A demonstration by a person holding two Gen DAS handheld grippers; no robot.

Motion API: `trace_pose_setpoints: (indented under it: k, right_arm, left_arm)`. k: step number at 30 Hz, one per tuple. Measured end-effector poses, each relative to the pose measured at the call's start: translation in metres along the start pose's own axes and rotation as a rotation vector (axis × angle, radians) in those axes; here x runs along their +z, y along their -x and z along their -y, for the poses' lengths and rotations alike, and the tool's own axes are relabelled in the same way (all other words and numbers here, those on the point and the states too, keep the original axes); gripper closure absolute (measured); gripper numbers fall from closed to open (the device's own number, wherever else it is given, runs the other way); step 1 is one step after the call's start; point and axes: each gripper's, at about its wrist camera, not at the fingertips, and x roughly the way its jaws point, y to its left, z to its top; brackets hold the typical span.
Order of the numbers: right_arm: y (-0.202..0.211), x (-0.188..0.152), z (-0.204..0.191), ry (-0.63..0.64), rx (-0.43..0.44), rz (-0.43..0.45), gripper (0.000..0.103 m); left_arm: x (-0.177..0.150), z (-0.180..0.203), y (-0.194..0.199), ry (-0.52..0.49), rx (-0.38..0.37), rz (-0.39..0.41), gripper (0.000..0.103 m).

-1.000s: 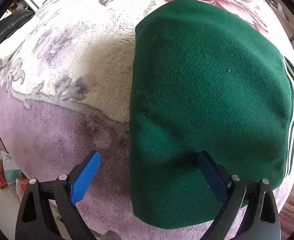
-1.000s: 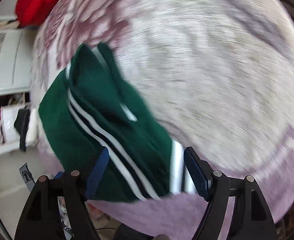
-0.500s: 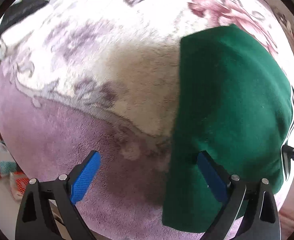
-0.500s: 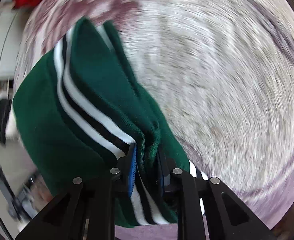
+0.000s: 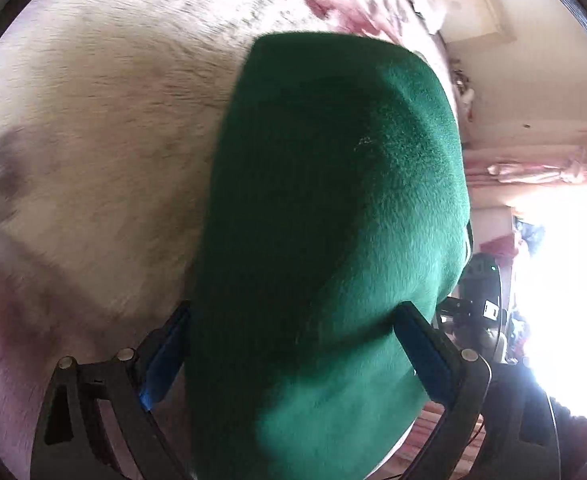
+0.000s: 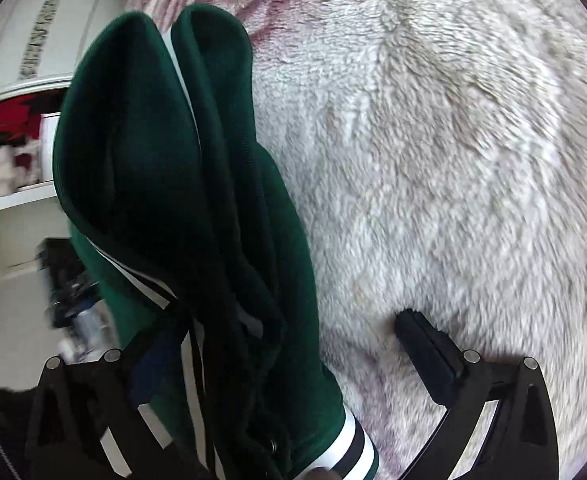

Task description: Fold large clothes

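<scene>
Your right gripper has just been opening; the folded dark green fleece garment with white stripes lies loose between its jaws. Your left gripper spans it wide, unclamped. Folding looks nearly done.

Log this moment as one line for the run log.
stage: folding | garment: green jacket folded on blanket | left gripper: open, straddling jacket | right gripper: just opened, jacket between jaws
</scene>
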Motion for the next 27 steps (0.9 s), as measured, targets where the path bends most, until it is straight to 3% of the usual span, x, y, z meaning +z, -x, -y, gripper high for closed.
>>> trace_pose_setpoints:
  k: [5, 8, 12, 13, 14, 17, 23, 27]
  right_arm:
    - [-0.013, 0.012, 0.002, 0.011, 0.168, -0.051, 0.0]
    - [-0.036, 0.019, -0.01, 0.027, 0.343, -0.093, 0.0]
    - [-0.06, 0.022, -0.029, 0.072, 0.306, -0.083, 0.0]
    - [-0.057, 0.019, -0.028, 0.058, 0.313, -0.054, 0.004]
    - [-0.052, 0.014, -0.026, 0.049, 0.309, -0.021, 0.019]
    - [-0.045, -0.006, -0.026, 0.017, 0.312, 0.041, 0.042]
    - [-0.033, -0.036, -0.032, -0.086, 0.368, 0.117, 0.059]
    - [-0.023, -0.044, -0.043, -0.137, 0.406, 0.152, 0.063]
  left_arm:
    - [0.011, 0.001, -0.009, -0.018, -0.064, -0.006, 0.003]
    - [0.006, 0.0, -0.005, -0.026, -0.083, -0.007, 0.003]
    - [0.004, -0.006, 0.002, -0.002, -0.097, 0.004, 0.003]
    - [0.003, -0.006, 0.005, -0.001, -0.103, 0.011, 0.005]
    - [0.002, -0.003, 0.009, -0.006, -0.102, 0.023, 0.005]
    - [0.002, 0.008, 0.016, -0.038, -0.091, 0.04, 0.005]
    - [0.014, 0.033, 0.033, -0.074, -0.08, 0.052, 0.006]
    - [0.037, 0.056, 0.048, -0.127, -0.059, 0.064, 0.006]
